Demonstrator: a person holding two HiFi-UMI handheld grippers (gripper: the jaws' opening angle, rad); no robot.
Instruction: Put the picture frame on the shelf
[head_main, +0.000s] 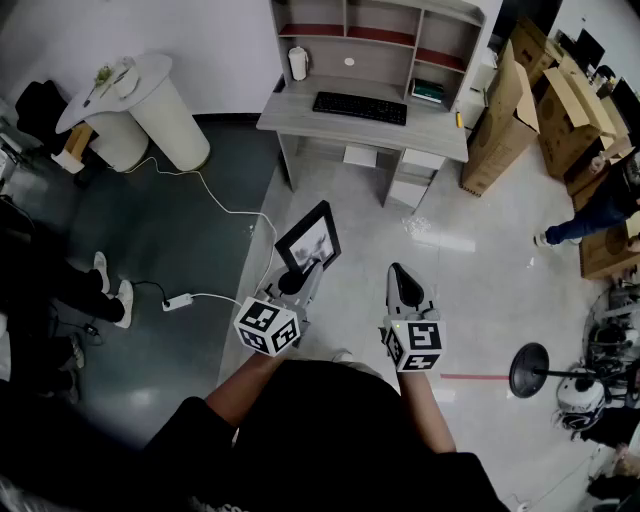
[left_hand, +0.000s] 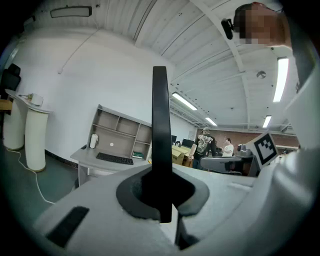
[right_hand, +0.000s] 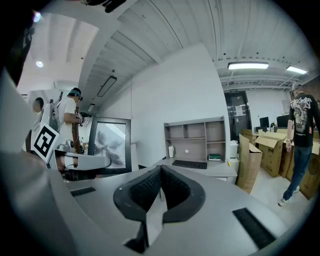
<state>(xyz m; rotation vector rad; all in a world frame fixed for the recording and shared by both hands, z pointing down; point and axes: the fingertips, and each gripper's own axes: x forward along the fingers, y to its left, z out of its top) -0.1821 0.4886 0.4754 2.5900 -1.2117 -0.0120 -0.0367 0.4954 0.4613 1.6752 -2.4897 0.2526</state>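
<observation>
L gripper clamped on picture frame lower edge: rigid, light, glass prob. fragile. R gripper closed, empty; shelf far.

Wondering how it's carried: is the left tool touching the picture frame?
Touching. The left gripper view shows the left tool shut on the picture frame, gripping its edge.

Head view: above the person, facing steeply down on left tongs, right tongs and floor; bench far off at top. Left gripper view: close behind its own tongs, near level, facing the bench. Right gripper view: same setup, bench mid-distance, left tongs at picture-left. All three views share the bench.
</observation>
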